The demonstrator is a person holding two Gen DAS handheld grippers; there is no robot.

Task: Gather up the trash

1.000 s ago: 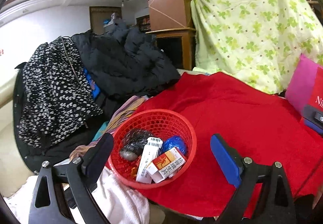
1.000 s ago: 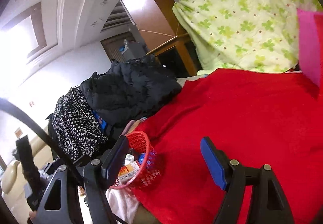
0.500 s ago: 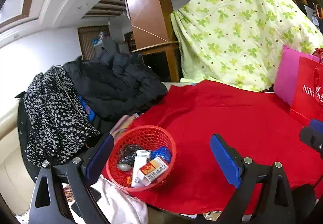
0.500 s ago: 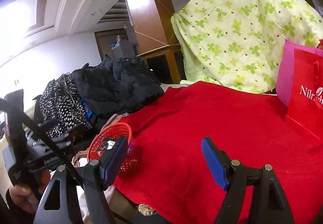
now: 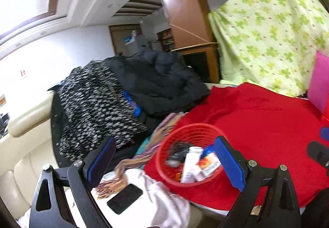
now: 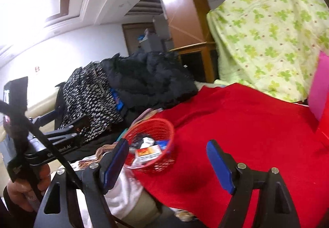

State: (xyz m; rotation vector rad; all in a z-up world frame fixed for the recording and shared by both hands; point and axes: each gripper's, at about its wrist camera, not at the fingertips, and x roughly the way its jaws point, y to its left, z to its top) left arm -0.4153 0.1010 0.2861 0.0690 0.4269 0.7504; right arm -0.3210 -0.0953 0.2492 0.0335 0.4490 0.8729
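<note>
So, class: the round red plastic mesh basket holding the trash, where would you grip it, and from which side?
Grip the round red plastic mesh basket by its thin rim, coming from above at the near edge, one finger inside the wall and one outside. Its open top faces up and it sits upright on the red cloth. Both the left tool and the right tool are open and empty, so either would probably do.

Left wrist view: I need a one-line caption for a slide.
Open left gripper hovers before a red basket of trash on a red cloth.

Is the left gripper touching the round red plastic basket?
Apart. The right wrist view shows the left gripper open, well left of the basket, with clothes between.
</note>
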